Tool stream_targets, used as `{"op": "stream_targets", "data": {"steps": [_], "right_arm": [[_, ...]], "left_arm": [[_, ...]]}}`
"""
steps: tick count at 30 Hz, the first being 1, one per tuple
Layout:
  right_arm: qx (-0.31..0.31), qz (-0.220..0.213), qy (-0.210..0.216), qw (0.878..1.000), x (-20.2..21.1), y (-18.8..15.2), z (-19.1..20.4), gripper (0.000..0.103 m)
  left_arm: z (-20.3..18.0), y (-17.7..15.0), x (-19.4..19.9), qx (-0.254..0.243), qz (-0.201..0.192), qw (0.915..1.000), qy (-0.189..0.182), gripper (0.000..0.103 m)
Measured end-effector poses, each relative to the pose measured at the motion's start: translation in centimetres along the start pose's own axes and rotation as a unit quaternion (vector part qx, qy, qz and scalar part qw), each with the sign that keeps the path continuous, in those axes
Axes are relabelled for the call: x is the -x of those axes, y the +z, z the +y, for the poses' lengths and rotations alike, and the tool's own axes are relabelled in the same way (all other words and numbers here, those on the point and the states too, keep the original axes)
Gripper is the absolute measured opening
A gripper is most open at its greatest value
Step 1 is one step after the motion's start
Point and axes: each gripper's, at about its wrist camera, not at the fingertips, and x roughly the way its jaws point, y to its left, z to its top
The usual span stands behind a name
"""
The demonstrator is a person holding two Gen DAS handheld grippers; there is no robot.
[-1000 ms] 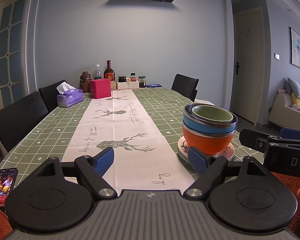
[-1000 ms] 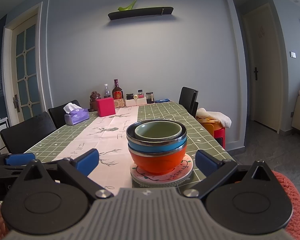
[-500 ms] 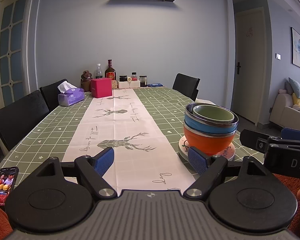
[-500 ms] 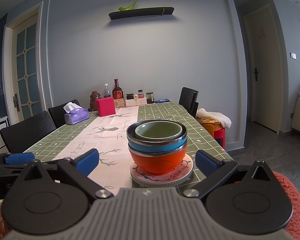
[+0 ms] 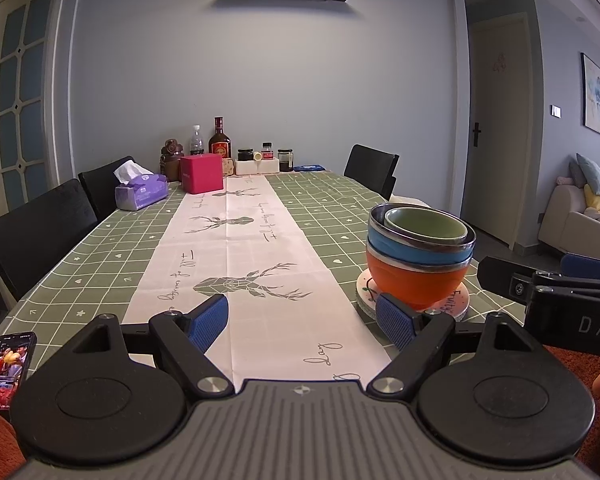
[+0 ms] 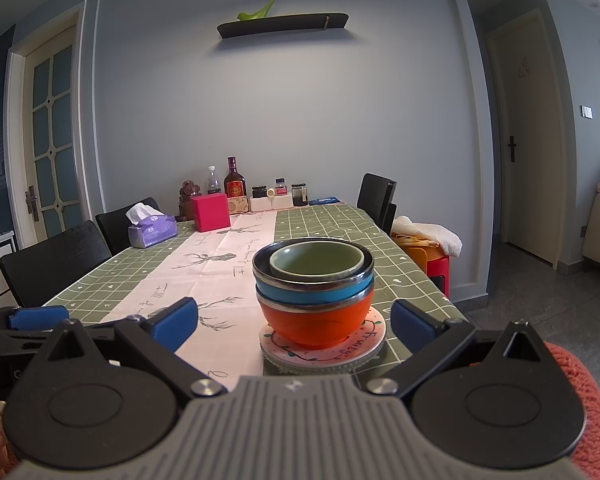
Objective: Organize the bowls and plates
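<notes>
Three bowls are nested: a green bowl (image 6: 316,260) inside a blue bowl (image 6: 314,294) inside an orange bowl (image 6: 314,322). The stack stands on stacked plates (image 6: 324,354) with a fruit pattern, near the table's front right edge. It also shows in the left wrist view: green bowl (image 5: 424,224), orange bowl (image 5: 414,280), plates (image 5: 458,300). My right gripper (image 6: 294,320) is open and empty, just in front of the stack. My left gripper (image 5: 302,320) is open and empty, left of the stack over the white runner.
A table (image 5: 100,248) with a green checked cloth and white deer runner (image 5: 236,248). A tissue box (image 5: 140,194), a pink box (image 5: 202,172), bottles and jars (image 5: 220,144) stand at the far end. A phone (image 5: 8,364) lies front left. Black chairs (image 5: 32,232) line the sides.
Nothing has visibly changed apart from a slight drift of the left wrist view; both grippers stay open.
</notes>
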Motion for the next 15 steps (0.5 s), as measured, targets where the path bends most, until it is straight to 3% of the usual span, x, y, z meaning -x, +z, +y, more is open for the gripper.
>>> {"op": "stream_targets", "data": {"steps": [15], "right_arm": [[0.001,0.0,0.0,1.0,-0.03,0.0,-0.04,0.1]], "left_arm": [[0.01,-0.06,-0.06,-0.002,0.002,1.0,0.002,0.098]]}}
